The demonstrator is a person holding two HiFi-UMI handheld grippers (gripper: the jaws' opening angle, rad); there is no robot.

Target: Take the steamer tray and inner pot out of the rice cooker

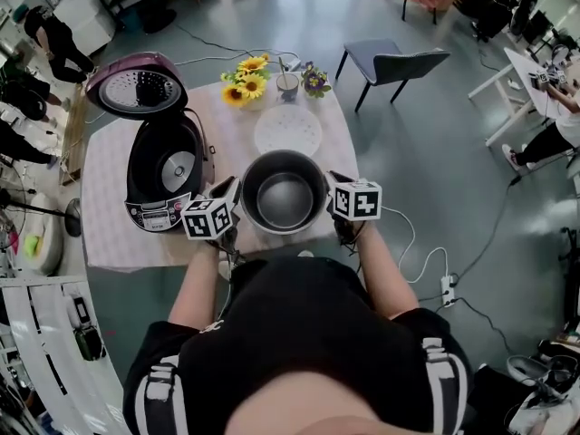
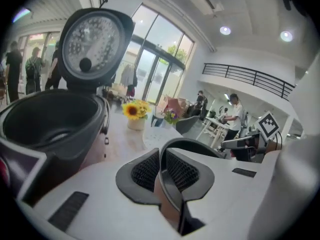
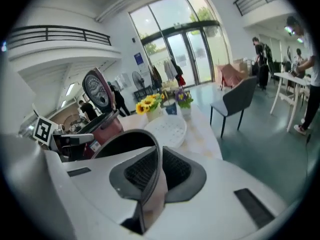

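The dark metal inner pot (image 1: 284, 193) hangs over the table's near edge, outside the rice cooker (image 1: 168, 166). My left gripper (image 1: 235, 198) is shut on the pot's left rim (image 2: 192, 145), which runs between its pads (image 2: 145, 170). On the opposite side, my right gripper (image 1: 330, 187) is shut on the pot's rim (image 3: 127, 139). The cooker stands at the left with its lid (image 1: 138, 84) up and its well empty (image 2: 50, 119). Beyond the pot, the white perforated steamer tray (image 1: 288, 130) lies on the table (image 3: 167, 126).
A vase of sunflowers (image 1: 246, 80), a cup (image 1: 288, 83) and small purple flowers (image 1: 315, 82) stand at the table's far edge. A grey chair (image 1: 390, 62) is behind the table at the right. A cable and power strip (image 1: 446, 288) lie on the floor.
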